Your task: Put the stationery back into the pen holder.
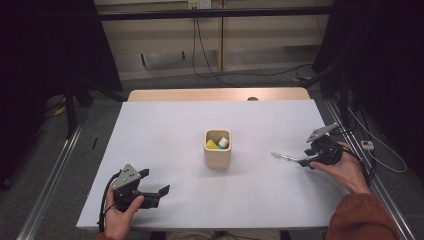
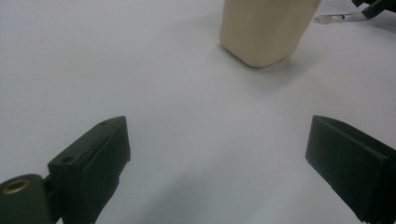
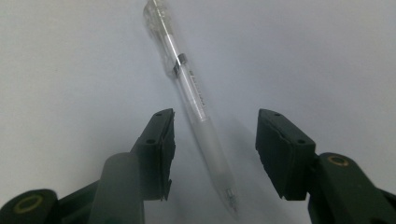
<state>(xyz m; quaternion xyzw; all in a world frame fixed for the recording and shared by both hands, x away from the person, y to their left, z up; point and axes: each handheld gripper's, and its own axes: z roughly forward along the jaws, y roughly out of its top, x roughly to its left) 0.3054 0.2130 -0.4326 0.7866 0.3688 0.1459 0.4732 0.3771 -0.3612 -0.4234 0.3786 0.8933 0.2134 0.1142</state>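
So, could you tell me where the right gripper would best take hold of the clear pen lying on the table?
Probably on the frosted grip section of the clear pen, which already lies between the right gripper and its open jaws, pads not yet touching. The pen lies flat on the white table, so come from above with one jaw on each side of the barrel and close across its narrow width, not along its length.

High cam looks down on whole table (image 1: 165, 150) — both claw cams sit low, close-up; left one shares the cup (image 2: 266, 30).
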